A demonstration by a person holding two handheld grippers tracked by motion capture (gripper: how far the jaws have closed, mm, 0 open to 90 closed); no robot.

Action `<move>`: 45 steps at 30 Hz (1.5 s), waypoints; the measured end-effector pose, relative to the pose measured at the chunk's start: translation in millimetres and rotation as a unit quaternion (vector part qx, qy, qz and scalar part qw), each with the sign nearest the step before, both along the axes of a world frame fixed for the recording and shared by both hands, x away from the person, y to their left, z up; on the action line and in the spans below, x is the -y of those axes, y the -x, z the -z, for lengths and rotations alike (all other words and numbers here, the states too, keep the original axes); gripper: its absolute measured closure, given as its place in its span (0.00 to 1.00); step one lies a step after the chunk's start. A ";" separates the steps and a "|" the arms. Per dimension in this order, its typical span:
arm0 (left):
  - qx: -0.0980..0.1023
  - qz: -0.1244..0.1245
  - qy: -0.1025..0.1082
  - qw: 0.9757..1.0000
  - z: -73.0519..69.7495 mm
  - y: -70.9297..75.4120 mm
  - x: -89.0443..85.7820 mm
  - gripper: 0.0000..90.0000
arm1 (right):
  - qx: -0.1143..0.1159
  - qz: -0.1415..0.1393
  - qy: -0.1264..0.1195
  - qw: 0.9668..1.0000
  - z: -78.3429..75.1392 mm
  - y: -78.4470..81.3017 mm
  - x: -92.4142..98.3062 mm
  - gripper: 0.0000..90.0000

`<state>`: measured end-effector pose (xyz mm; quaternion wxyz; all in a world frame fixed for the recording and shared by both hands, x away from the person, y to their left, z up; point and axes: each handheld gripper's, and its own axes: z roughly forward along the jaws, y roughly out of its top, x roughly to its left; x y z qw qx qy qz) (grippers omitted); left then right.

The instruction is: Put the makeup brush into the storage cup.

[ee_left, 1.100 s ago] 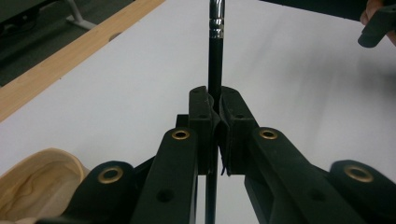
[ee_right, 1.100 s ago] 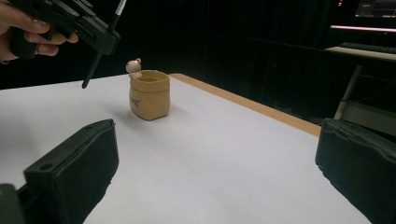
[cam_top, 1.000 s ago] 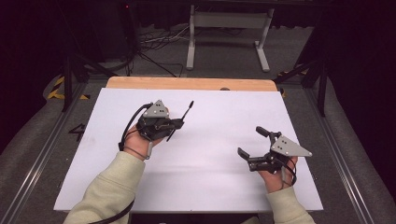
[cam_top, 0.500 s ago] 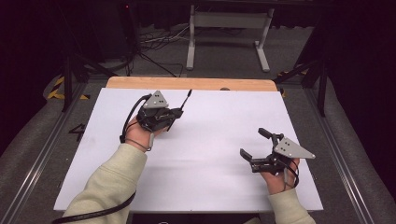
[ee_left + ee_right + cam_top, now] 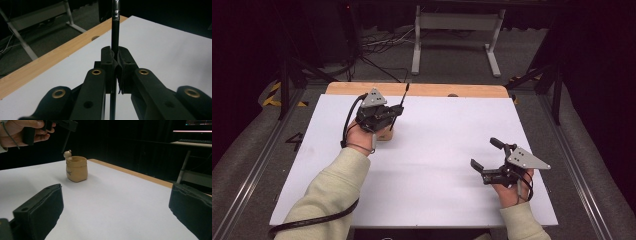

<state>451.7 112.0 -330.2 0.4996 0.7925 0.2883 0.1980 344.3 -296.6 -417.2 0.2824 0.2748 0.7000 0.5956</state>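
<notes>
Since the earlier frame, the left hand-held gripper has carried its pencil farther up the white worktop, and it is now above a small tan pot with a little bear figure on its rim. Its jaws are clamped on the black pencil, which stands nearly upright. The right hand-held gripper rests near the worktop's front right, jaws wide apart and empty. The step appears to be placing the pencil; next, its lower end likely needs lining up over the pot's mouth before lowering.
</notes>
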 end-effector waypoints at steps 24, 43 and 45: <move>0.006 -0.121 0.057 0.991 8.3 -16.6 -17.1 0.94 | -0.005 -0.004 -0.010 1.000 -0.2 -0.5 2.2 0.00; 0.022 -0.156 0.040 0.987 25.4 -24.2 -23.6 0.94 | -0.008 -0.008 -0.009 1.000 0.8 -0.1 1.8 0.00; 0.024 -0.150 0.047 0.987 29.3 -26.7 -26.2 0.94 | -0.010 -0.008 -0.009 1.000 1.4 -0.1 1.7 0.00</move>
